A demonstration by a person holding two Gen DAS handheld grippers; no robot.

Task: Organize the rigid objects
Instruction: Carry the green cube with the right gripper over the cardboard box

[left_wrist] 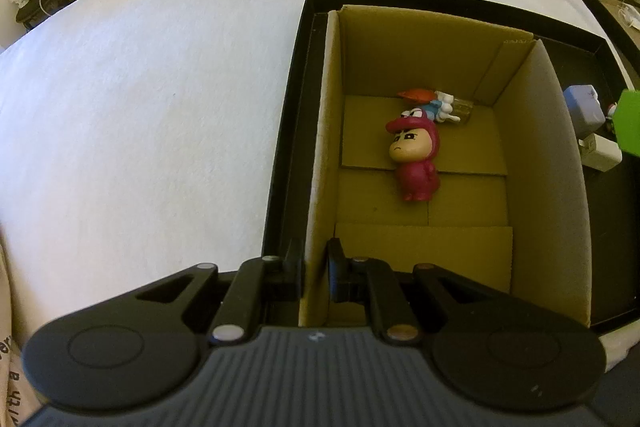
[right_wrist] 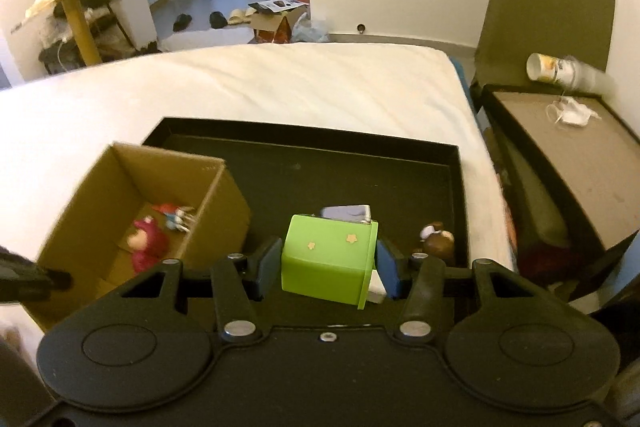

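The left hand-held gripper (left_wrist: 314,269) is pinched onto the near wall of the cardboard box (left_wrist: 320,155), one finger outside and one inside. The right hand-held gripper (right_wrist: 327,267) clamps the green cube (right_wrist: 326,263) between its pads, above the near part of the black tray (right_wrist: 312,135). The box sits in the tray's left end and holds a red figurine (left_wrist: 416,159) lying on its back, with a smaller orange-and-blue figure (left_wrist: 434,105) just beyond it. A brown figurine (right_wrist: 438,241) sits near the tray's right edge. The tray rests on the bed (left_wrist: 140,107), close to its right edge.
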